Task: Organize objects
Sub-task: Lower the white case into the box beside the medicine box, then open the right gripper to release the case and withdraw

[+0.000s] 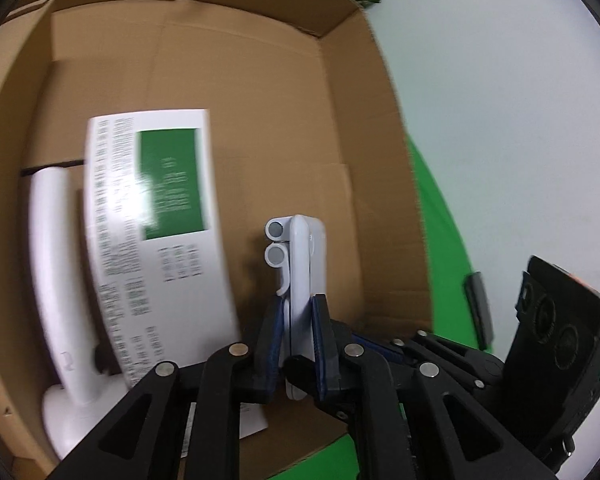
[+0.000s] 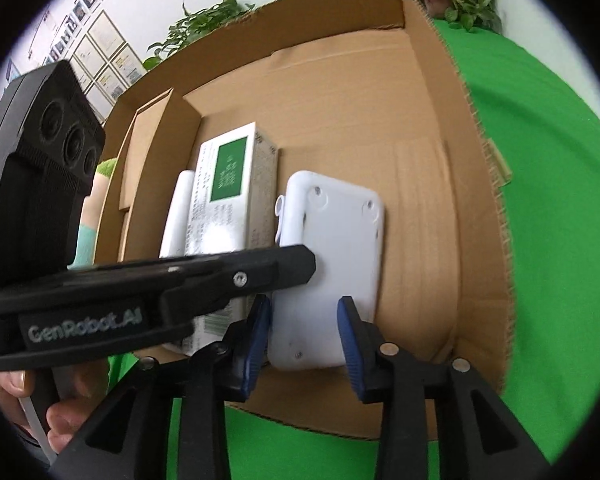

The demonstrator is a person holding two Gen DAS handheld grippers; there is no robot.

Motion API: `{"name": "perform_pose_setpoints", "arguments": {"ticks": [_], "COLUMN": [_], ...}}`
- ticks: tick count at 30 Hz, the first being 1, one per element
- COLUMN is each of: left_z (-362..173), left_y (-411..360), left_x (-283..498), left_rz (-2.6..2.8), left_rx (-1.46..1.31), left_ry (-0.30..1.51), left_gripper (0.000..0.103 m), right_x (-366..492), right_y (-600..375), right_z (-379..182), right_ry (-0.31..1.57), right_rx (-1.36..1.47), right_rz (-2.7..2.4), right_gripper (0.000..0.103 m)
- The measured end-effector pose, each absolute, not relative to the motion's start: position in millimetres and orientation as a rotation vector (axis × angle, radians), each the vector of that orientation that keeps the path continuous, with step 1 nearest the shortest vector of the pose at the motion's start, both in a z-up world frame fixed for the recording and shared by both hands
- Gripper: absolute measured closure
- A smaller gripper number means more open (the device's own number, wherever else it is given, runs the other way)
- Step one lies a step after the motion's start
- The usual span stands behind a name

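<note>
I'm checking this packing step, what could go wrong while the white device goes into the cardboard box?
1. The left gripper pinches the white device only by its thin edge; it could tip or twist.
2. It stands close beside the green-and-white box and could knock it.
3. The right gripper has open jaws astride the device, giving no support.

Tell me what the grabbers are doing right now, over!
Left gripper shut on white folding stand, edge-up in cardboard box. Right gripper open around it. Green-and-white carton close beside, over.
</note>
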State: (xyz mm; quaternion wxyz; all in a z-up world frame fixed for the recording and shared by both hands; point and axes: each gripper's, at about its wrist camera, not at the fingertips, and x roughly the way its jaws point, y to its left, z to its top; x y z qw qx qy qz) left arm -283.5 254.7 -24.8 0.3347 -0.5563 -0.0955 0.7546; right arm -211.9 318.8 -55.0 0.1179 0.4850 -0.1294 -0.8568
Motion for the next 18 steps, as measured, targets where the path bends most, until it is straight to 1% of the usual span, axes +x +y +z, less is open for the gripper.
{"name": "perform_pose_setpoints", "arguments": {"ticks": [1,4,5,7,10,13,15,16,17,18], "left_z": [-25,-19,-15,-7,5,16,21,27,31,36], "left_y": [252,246,245,243,236,222,209,200,197,195], "left_x": [-283,-280,-277,-273,-265,-261,-251,-245,-243,-244], "left_rz": [1.977,1.993,1.992,2.02,2.074,2.124,2.178,2.225,2.265,2.317], "left_rx": [-1.456,-1.442,-1.429,-1.402,-1.36,-1.324,-1.278,-1.229,-1.194,-1.148], "left_ry": [-0.247,-0.231,-0.223,-0.188,-0.134,-0.102,-0.074,-0.051,-0.031,-0.006], "left_gripper": [0.092,0.092,0.088,0.087,0.087,0.086,0.076,0.074,0.069,0.062], "right_x": [-211,-210,-210,-211,-209,-215,-217,-217,-215,-212], "right_y": [318,320,322,324,331,340,338,335,331,328], "right_z": [-57,-59,-59,-59,-50,-48,-52,-55,-56,-56], "right_ry": [-0.377,-0.389,-0.401,-0.416,-0.395,-0.403,-0.382,-0.368,-0.362,-0.359], "right_rx": [1.418,1.416,1.421,1.427,1.399,1.402,1.418,1.43,1.428,1.415], "right_rz": [-2.5,-2.491,-2.484,-2.475,-2.517,-2.544,-2.533,-2.523,-2.509,-2.509], "right_gripper": [0.066,0.066,0.066,0.066,0.058,0.058,0.058,0.058,0.058,0.058]}}
